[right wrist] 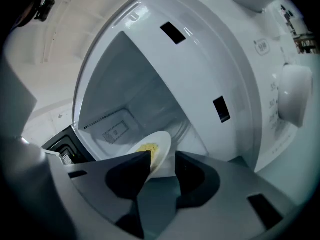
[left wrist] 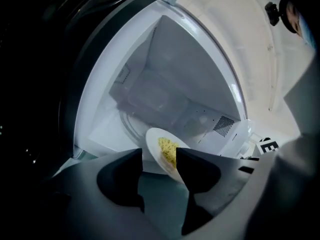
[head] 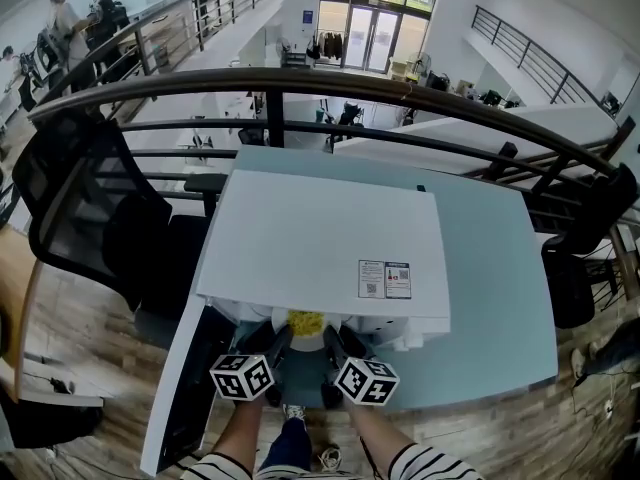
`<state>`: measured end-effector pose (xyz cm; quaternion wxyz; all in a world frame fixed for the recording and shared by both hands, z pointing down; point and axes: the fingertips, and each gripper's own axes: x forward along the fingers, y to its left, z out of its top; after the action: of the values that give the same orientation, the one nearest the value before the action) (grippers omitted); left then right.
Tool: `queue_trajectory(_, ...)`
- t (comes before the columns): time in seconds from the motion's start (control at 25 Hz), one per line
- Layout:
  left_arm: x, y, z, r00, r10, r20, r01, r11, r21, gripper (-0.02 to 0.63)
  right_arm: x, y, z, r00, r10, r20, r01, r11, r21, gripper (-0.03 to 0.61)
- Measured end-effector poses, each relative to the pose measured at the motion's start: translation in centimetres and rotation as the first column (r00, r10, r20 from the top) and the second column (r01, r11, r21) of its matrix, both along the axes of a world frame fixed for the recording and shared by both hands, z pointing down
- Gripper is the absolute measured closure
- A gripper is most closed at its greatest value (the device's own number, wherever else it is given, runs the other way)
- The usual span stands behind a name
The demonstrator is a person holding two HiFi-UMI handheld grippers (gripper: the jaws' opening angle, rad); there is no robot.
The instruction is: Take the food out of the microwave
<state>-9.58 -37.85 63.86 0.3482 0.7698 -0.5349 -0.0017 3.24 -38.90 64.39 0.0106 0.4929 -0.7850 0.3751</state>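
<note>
Left gripper (left wrist: pixel 159 159) is reaching toward the microwave's open mouth, its jaws standing moderately apart and clamped on nothing. The rim of the white plate (left wrist: pixel 155 140) is poking between the tips, running close along one jaw. Right gripper (right wrist: pixel 163 160) is mirroring it from the other side, with the same moderate gap and the plate edge slipping behind one jaw. Whether either jaw is actually touching the china can't be told.

The yellow food (left wrist: pixel 168 149) is sitting heaped on that plate. The plate is hovering at the front lip of the cavity, between the two grippers.

From the head view, the white microwave (head: pixel 320 238) is sitting on a pale teal table (head: pixel 490 268), with its dark door (head: pixel 185 408) swinging open to the left. Two stickers (head: pixel 385 279) are showing on the top panel (print far too small to read). The right gripper view is catching a round white dial (right wrist: pixel 295 94) with figures ringed around it. One looks like "30" and the rest are blurring out. A bold black "E" (left wrist: pixel 268 145) is peeking in at the left gripper view's edge.
</note>
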Motion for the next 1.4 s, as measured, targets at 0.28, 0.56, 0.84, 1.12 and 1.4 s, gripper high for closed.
queue_trajectory(0.28, 0.2, 0.1, 0.7, 0.995, -0.032, -0.094, 0.029, 0.999, -0.036, 0.515, -0.5, 0.1, 0.8, 0.999, -0.023, 0.038, 0.024, 0.999, -0.037, 0.479)
queue_trajectory(0.56, 0.6, 1.8, -0.2, 0.992, -0.040, -0.122, 0.034, 0.998, -0.047, 0.526, 0.0, 1.6, -0.2, 0.998, -0.030, 0.061, 0.032, 0.999, -0.042, 0.486)
queue_trajectory(0.84, 1.1, 4.4, -2.2, 0.991, -0.053, -0.124, 0.051, 0.999, -0.016, 0.529, 0.6, 4.2, -2.2, 0.996, -0.045, 0.075, 0.047, 0.999, -0.020, 0.489)
queue_trajectory(1.12, 1.8, 8.0, -3.7, 0.990, -0.070, -0.123, 0.072, 0.997, 0.009, 0.530, 1.3, 7.5, -3.7, 0.995, -0.066, 0.076, 0.066, 0.998, 0.001, 0.491)
queue_trajectory(1.4, 2.9, 12.4, -4.5, 0.989, -0.093, -0.119, 0.095, 0.995, 0.016, 0.531, 2.4, 11.5, -4.5, 0.993, -0.088, 0.085, 0.087, 0.996, 0.009, 0.491)
